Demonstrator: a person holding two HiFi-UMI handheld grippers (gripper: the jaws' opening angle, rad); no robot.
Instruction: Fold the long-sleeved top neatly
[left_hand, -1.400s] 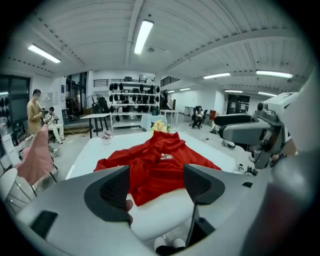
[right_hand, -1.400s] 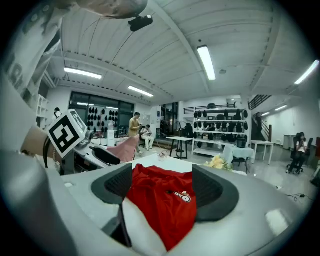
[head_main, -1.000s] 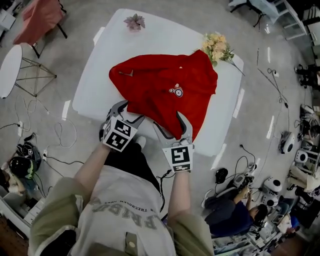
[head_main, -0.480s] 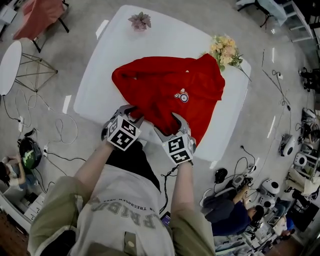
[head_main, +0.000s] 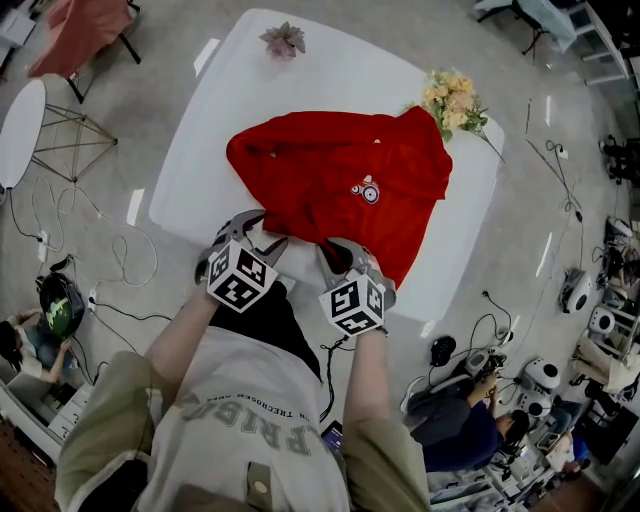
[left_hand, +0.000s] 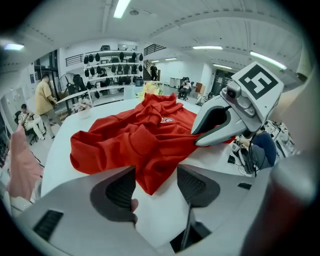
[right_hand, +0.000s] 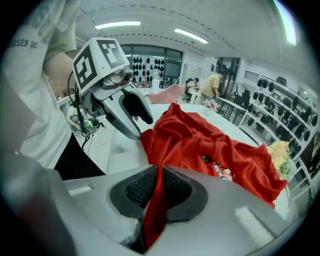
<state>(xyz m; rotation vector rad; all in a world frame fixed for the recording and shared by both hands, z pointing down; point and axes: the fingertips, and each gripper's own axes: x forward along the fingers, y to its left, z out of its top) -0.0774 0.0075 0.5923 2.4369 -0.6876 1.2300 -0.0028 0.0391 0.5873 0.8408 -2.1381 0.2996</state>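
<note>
R gripper (right_hand: 157, 186), jaws just closing, is now pinching the near hem of the red top (head_main: 340, 180), while L gripper (left_hand: 155, 186), jaws just opening, is straddling a loose corner w/o gripping; top's lying rumpled on the white table (head_main: 300, 90), so fold's prob. only beginning.

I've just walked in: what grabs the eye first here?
A bright red top lies crumpled on the white table, filling its middle. At its near edge the right gripper, whose jaws have just been closing, pinches a fold of the fabric. A yellow bouquet sits at the table's far right corner.
</note>
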